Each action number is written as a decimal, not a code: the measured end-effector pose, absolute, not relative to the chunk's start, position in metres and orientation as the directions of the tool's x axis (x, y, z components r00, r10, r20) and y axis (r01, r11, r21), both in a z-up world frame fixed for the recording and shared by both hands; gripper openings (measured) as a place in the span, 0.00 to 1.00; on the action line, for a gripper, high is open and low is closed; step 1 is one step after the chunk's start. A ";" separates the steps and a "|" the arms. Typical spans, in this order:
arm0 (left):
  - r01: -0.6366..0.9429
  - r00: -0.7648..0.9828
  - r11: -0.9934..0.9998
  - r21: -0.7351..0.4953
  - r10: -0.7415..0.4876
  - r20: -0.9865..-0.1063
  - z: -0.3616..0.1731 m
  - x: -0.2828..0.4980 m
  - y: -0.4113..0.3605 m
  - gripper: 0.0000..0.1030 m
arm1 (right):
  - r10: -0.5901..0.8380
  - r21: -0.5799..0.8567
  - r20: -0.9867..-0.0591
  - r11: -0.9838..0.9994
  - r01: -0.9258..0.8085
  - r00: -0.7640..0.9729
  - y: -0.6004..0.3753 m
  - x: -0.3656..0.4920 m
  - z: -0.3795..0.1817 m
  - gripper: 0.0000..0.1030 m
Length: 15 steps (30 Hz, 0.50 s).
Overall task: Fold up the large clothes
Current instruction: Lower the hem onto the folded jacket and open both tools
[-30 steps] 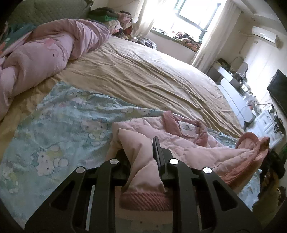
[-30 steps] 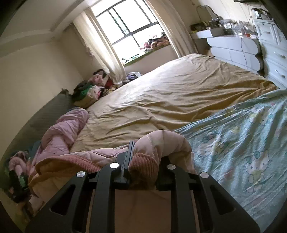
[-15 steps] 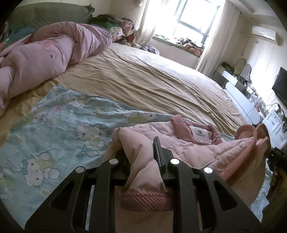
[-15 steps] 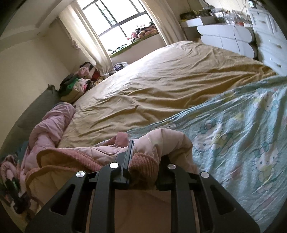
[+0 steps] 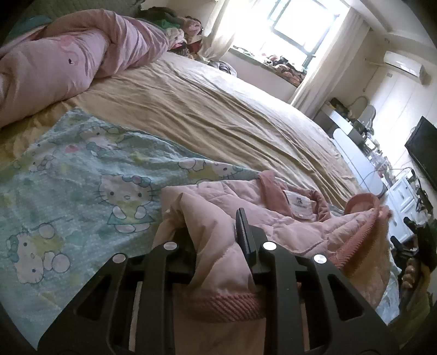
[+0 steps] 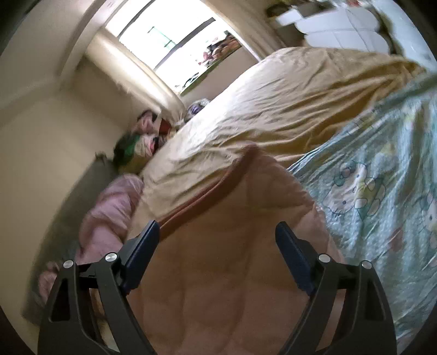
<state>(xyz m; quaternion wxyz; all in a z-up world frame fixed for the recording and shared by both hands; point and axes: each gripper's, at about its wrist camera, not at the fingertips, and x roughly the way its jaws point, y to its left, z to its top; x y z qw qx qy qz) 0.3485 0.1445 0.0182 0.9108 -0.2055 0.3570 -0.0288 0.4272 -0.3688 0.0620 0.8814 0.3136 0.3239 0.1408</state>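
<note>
A pink quilted jacket (image 5: 286, 218) with darker ribbed cuffs and collar lies on the bed, collar and white label facing up. My left gripper (image 5: 215, 226) still pinches a sleeve near its ribbed cuff (image 5: 226, 303); its jaws are opening, with the cloth between them. In the right wrist view my right gripper (image 6: 217, 226) is spread wide and still opening. The jacket (image 6: 232, 259) lies under and between its fingers (image 6: 289, 245), and neither of them presses on it. That view is blurred and tilted.
The jacket rests on a light blue cartoon-cat blanket (image 5: 82, 191) spread over a tan bedsheet (image 5: 218, 114). A rolled pink quilt (image 5: 54, 62) and a pile of clothes (image 5: 177, 24) lie at the bed's head. White drawers (image 5: 404, 196) and a TV (image 5: 423, 147) stand to the right.
My right gripper has sprung open and let go of the ribbed cuff, and its view has rolled. My left gripper has sunk towards the bed with the sleeve.
</note>
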 end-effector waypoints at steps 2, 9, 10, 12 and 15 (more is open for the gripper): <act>-0.084 0.741 0.917 -0.391 -0.205 -0.639 0.017 0.352 0.141 0.18 | 0.429 0.565 -0.533 0.822 -0.071 0.729 -0.344 0.416 0.063 0.84; -0.067 0.748 0.909 -0.412 -0.228 -0.624 0.018 0.353 0.140 0.28 | 0.465 0.415 -0.657 0.880 -0.230 0.593 -0.255 0.382 0.027 0.84; -0.046 0.759 0.901 -0.431 -0.249 -0.601 0.023 0.351 0.140 0.46 | 0.429 0.375 -0.681 0.900 -0.220 0.593 -0.246 0.381 0.021 0.84; 0.000 0.781 0.894 -0.448 -0.280 -0.558 0.037 0.344 0.135 0.72 | 0.385 0.324 -0.697 0.922 -0.213 0.606 -0.239 0.382 0.014 0.85; 0.019 0.821 0.935 -0.355 -0.217 -0.529 0.061 0.333 0.123 0.86 | 0.376 0.330 -0.710 0.925 -0.190 0.595 -0.240 0.390 0.007 0.86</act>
